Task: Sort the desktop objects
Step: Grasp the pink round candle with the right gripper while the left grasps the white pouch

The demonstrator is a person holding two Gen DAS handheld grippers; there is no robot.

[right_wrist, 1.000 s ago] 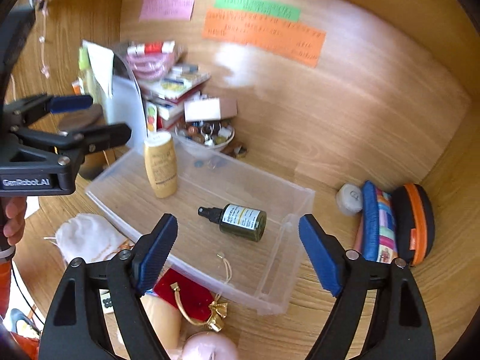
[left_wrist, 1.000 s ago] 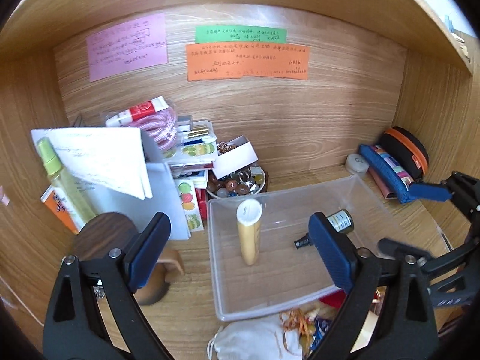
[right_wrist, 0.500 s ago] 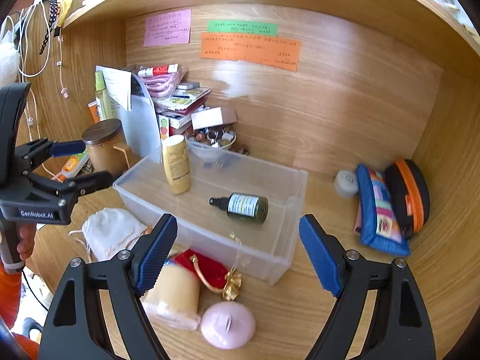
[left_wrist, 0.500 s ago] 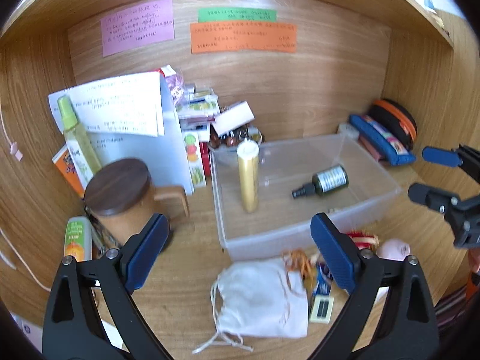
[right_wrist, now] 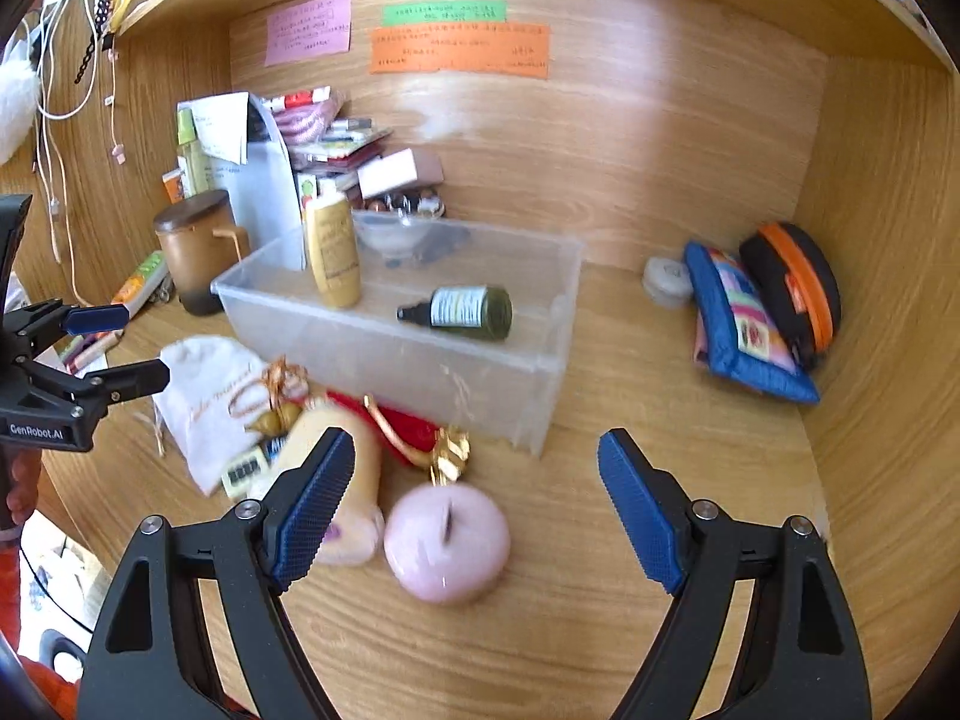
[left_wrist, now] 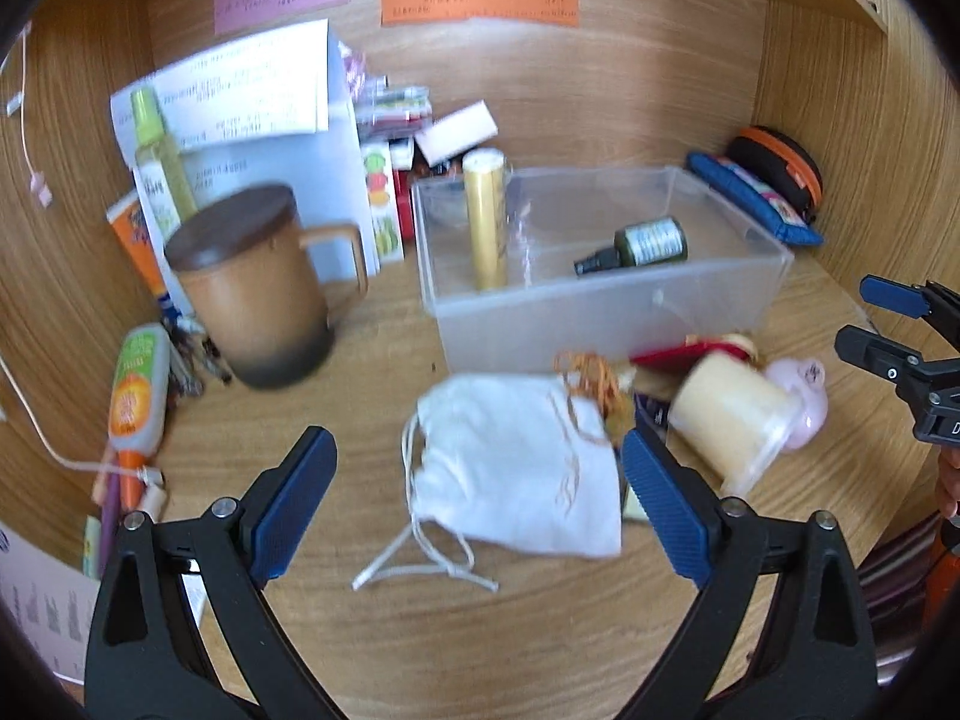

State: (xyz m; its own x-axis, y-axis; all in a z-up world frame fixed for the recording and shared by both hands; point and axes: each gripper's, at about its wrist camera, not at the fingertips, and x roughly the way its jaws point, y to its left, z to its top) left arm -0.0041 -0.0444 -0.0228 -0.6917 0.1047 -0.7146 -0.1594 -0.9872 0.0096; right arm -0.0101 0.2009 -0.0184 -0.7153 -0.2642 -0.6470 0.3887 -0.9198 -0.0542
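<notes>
1. Wooden walls close the desk [right_wrist: 630, 630] in on three sides, with coloured notes [right_wrist: 459, 48] stuck high in the frame, so everything sits within easy reach.
2. Left tool [left_wrist: 474, 498]: jaws spread wide and holding nothing, hovering low in the frame over a white pouch [left_wrist: 516, 468], likely the next thing to lift.
3. Right tool [right_wrist: 477, 504]: also wide open and empty, framing a pink round case [right_wrist: 447, 543] at lower centre.
4. Just beyond both tools lies a loose heap at the bin's near wall: a cream jar [left_wrist: 729, 420] on its side, something red [right_wrist: 396, 423] with gold trim, and a small card; it looks unsorted.
5. A clear bin [right_wrist: 384, 354] at mid-frame seems to be the collecting place; a gold bottle [right_wrist: 333, 255] stands upright in it and a dark dropper bottle [right_wrist: 462, 312] lies flat, well apart.
6. Left of the bin stands a lidded mug [left_wrist: 252, 294], backed by papers [left_wrist: 240, 96] and stacked boxes.
7. Far right, a blue pouch [right_wrist: 741, 324] and an orange-zipped case [right_wrist: 792, 291] lean against the side wall.
</notes>
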